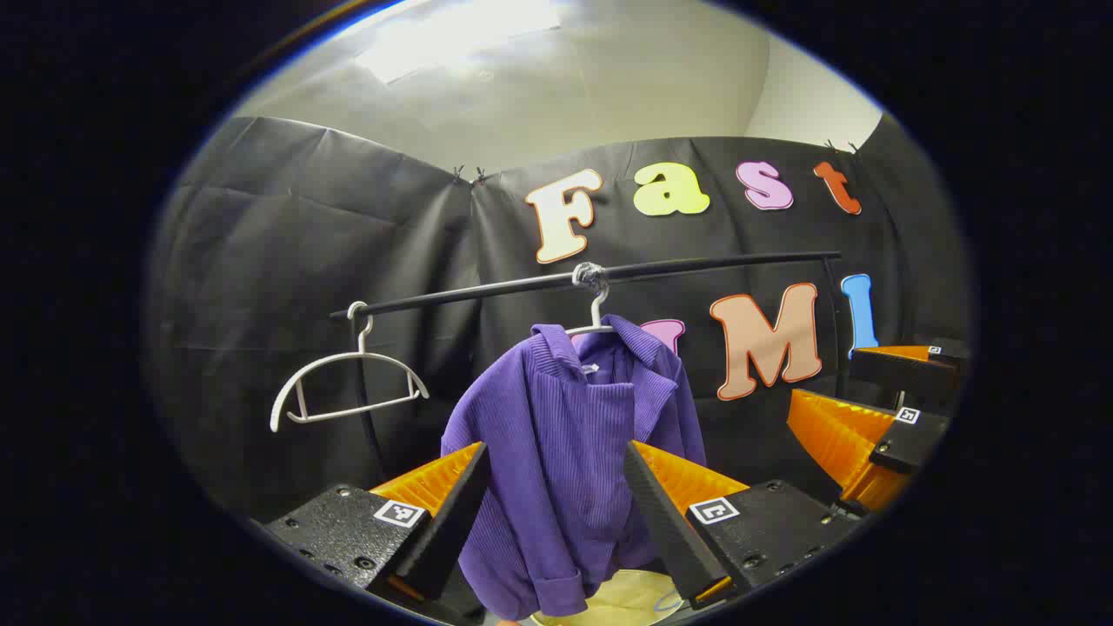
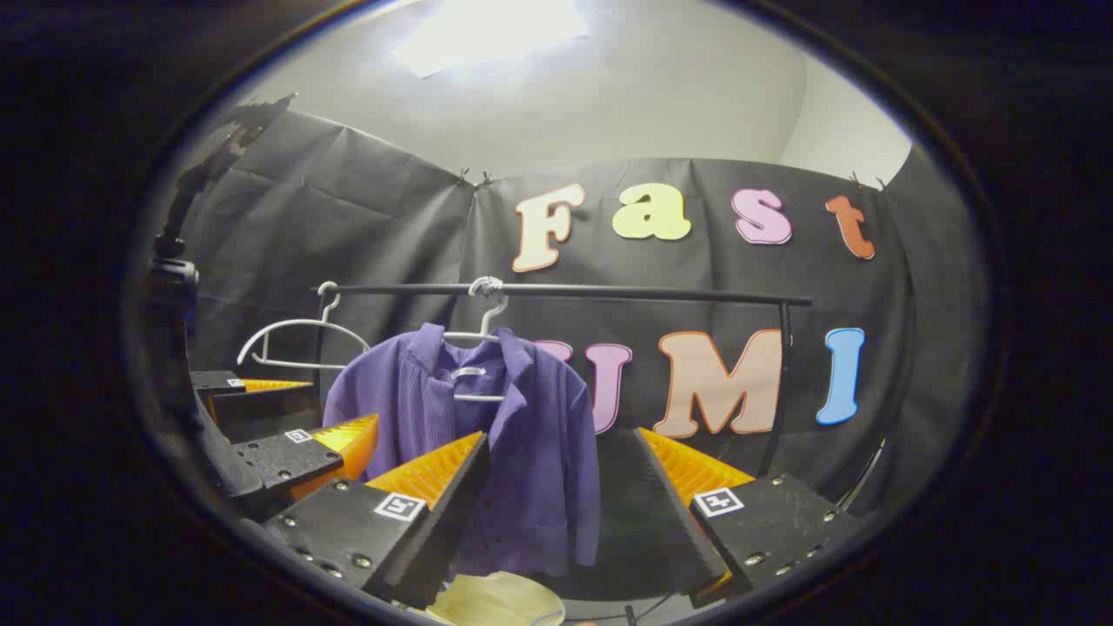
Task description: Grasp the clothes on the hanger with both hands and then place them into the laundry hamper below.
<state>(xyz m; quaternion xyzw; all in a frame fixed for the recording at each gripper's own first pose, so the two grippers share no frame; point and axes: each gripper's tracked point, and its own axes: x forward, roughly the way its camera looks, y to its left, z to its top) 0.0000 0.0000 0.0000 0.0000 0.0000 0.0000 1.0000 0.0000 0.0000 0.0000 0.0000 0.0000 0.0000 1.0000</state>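
A purple ribbed jacket (image 1: 565, 452) hangs on a white hanger (image 1: 595, 323) from the black rail (image 1: 696, 265). My left gripper (image 1: 556, 469) is open, its fingers standing either side of the jacket's body, still short of it. In the right gripper view the same jacket (image 2: 522, 435) hangs left of centre; my right gripper (image 2: 556, 461) is open, with the jacket's right edge behind its left finger (image 2: 435, 504). The pale hamper rim (image 1: 626, 604) shows below the jacket, as does the hamper (image 2: 496, 600) in the right gripper view.
An empty white hanger (image 1: 348, 382) hangs at the rail's left end. The rail's upright post (image 2: 778, 382) stands at the right. The right gripper (image 1: 878, 417) appears at the right edge of the left gripper view; the left gripper (image 2: 278, 435) sits at the left of the right gripper view.
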